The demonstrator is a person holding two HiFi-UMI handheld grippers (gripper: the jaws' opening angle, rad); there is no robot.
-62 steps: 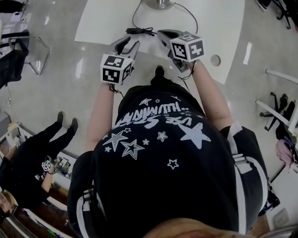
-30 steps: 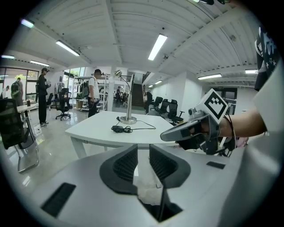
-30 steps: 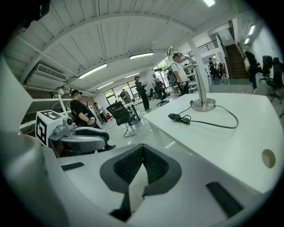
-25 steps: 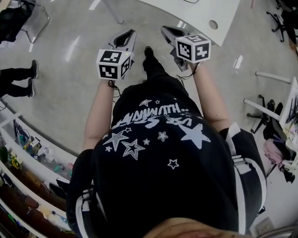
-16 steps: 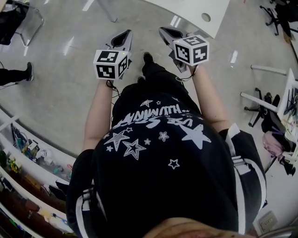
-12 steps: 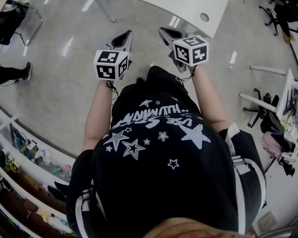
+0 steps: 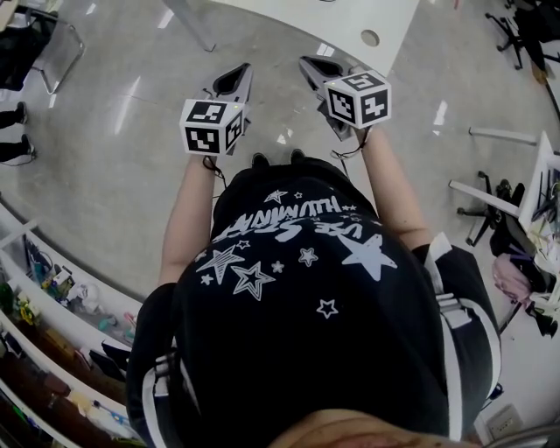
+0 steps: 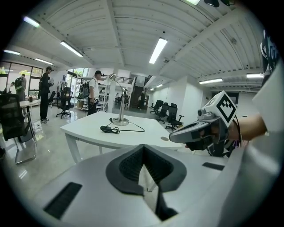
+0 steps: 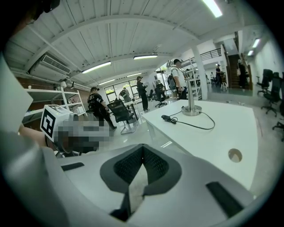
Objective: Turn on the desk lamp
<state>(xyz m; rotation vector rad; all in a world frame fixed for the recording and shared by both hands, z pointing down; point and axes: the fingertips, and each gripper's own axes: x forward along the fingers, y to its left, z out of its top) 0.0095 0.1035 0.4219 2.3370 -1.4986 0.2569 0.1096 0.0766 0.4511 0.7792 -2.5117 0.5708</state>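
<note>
The desk lamp (image 8: 120,101) stands at the far end of the white table (image 8: 91,131), its base (image 9: 192,111) ringed by a thin cable. A black cord bundle (image 8: 108,129) lies in front of it, also seen as the bundle (image 9: 170,119) in the right gripper view. Both grippers hang side by side over the floor, short of the table edge (image 7: 350,22). My left gripper (image 7: 236,77) is shut with nothing in it, jaws meeting (image 8: 144,165). My right gripper (image 7: 315,66) is shut and empty too (image 9: 141,170). The lamp does not show in the head view.
A round cable hole (image 7: 371,38) sits near the table's corner. Office chairs (image 7: 503,201) stand at the right and another chair (image 7: 44,44) at the far left. Shelving (image 7: 52,289) runs along the lower left. Several people stand beyond the table (image 8: 93,95).
The table has slid toward the top of the head view, and the lamp and cord have left it. Both grippers stay side by side. A bystander's feet have drifted off to the left.
</note>
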